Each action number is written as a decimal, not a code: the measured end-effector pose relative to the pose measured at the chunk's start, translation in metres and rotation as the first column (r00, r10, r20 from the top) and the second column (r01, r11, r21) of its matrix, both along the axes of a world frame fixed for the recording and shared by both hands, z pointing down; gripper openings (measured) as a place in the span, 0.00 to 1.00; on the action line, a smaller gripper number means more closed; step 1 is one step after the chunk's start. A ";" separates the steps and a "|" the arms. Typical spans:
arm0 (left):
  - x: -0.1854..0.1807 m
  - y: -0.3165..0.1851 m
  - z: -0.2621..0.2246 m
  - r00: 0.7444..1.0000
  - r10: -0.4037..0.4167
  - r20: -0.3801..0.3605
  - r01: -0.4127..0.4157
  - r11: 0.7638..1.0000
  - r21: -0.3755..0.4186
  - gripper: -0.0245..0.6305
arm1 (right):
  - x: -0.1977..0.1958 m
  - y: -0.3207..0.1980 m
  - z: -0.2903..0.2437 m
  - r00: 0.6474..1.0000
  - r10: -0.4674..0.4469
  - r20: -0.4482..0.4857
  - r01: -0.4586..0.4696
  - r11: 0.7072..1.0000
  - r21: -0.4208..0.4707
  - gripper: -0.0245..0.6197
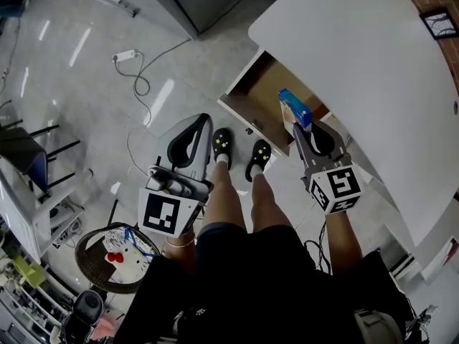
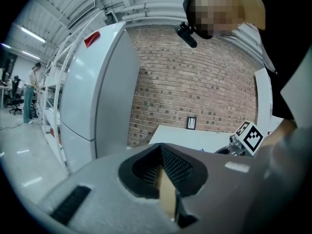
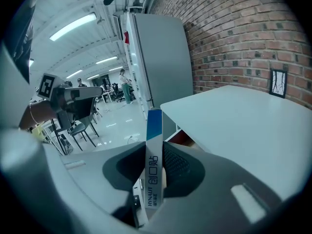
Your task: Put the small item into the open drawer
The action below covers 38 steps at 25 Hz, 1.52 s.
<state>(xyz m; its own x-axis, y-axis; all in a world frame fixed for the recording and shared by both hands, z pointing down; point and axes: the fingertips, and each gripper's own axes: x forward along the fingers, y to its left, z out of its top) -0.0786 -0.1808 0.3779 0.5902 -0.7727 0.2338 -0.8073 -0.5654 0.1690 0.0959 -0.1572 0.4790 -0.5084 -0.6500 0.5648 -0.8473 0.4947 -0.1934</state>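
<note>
**Spotter:** Where's the small item?

**Operator:** My right gripper [image 1: 300,129] is clenched on it. It's a slim plaster box [image 3: 153,147], pinched by its flat faces and standing upright between the jaws, blue end up. In the head view it shows over the right end of the open drawer [image 1: 258,92], just beside the edge of the white table [image 1: 358,41]. I can't tell how high above the drawer it is.

**Spotter:** And your other claw?

**Operator:** My left gripper [image 1: 202,122] has its jaws closed together with nothing in them. It's out over the grey floor, apart from the drawer, with the person's black shoes [image 1: 222,143] between the two.
</note>
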 end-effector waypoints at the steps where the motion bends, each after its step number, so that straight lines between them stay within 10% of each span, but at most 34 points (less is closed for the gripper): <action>1: 0.000 0.000 0.002 1.000 -0.002 -0.001 0.002 1.000 0.000 0.03 | 0.000 -0.001 0.003 1.000 -0.004 -0.006 0.004 1.000 -0.003 0.20; 38: -0.001 -0.002 0.085 1.000 0.022 0.005 -0.022 0.998 -0.052 0.03 | -0.013 0.002 0.110 0.986 -0.098 -0.132 0.081 0.989 -0.124 0.20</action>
<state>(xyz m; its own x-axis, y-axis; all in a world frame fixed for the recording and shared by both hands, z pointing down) -0.0797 -0.1824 0.4629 0.6055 -0.7461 0.2770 -0.7957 -0.5738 0.1939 0.0831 -0.1554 0.5886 -0.4735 -0.5301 0.7034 -0.8233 0.5503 -0.1394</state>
